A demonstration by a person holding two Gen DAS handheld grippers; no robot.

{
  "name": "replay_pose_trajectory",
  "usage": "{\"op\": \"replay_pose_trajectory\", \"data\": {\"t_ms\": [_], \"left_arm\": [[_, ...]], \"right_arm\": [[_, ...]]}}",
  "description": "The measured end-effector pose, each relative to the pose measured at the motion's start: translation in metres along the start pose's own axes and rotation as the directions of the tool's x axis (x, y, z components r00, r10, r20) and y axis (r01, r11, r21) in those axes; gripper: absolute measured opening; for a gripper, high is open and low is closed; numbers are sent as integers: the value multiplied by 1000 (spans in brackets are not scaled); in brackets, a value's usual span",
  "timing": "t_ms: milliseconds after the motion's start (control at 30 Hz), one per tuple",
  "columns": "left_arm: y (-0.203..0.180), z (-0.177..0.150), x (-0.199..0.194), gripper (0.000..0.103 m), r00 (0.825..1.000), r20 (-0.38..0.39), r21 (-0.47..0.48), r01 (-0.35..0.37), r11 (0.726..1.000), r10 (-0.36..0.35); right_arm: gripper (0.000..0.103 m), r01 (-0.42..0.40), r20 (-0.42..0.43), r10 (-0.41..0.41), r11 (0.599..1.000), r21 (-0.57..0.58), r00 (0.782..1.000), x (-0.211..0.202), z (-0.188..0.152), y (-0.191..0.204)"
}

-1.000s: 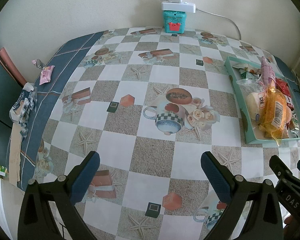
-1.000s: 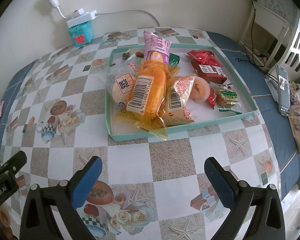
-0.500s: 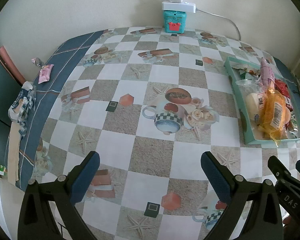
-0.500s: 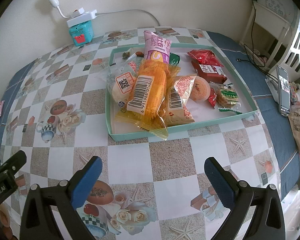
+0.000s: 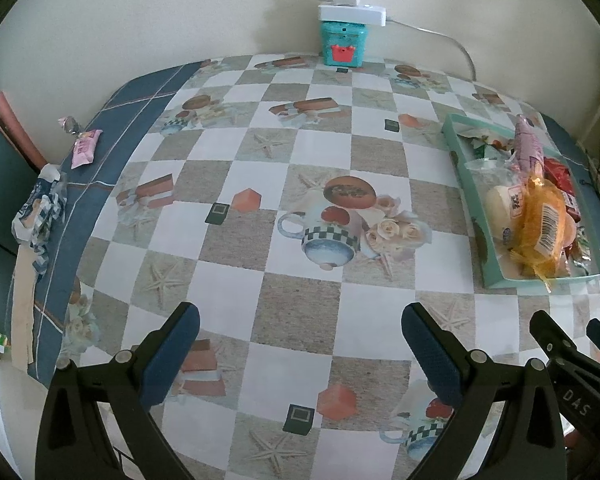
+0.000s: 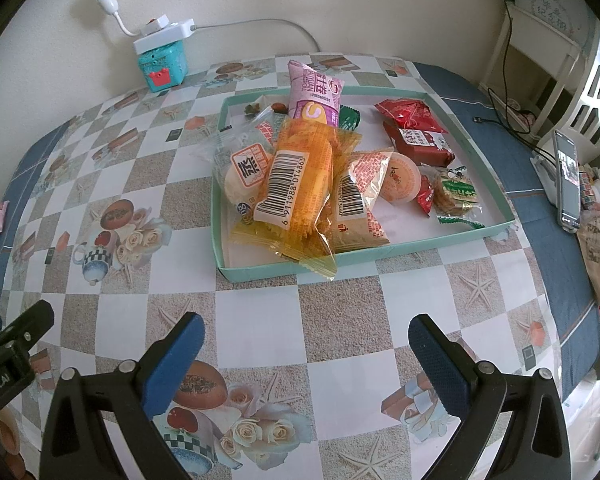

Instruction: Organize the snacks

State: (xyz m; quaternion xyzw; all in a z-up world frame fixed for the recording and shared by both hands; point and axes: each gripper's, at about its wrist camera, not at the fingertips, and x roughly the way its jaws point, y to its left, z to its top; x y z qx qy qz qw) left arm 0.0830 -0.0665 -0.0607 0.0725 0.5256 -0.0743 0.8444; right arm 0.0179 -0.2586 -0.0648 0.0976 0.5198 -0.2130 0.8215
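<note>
occluded: lower snacks (image 6: 256, 184) under orange packet (image 6: 298, 184) | cropped: right tool (image 5: 580, 364) at frame edge

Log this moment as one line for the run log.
left claw open, empty | right claw open, empty | snacks piled in teal tray | pink snack loose at table's left edge

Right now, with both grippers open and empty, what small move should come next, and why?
Probably ease the right gripper forward toward the orange packet. It lies on top of the pile, its end hanging over the tray's near rim, and the jaws are wide open.
</note>
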Motion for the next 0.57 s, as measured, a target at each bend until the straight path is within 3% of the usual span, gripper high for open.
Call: {"op": "replay_pose_trajectory", "data": {"t_ms": [567], "left_arm": [[2, -1, -5, 101, 999, 31, -21, 29, 999, -28]], "right_arm": [[103, 0, -1, 0, 1000, -7, 1000, 2, -2, 1]]}}
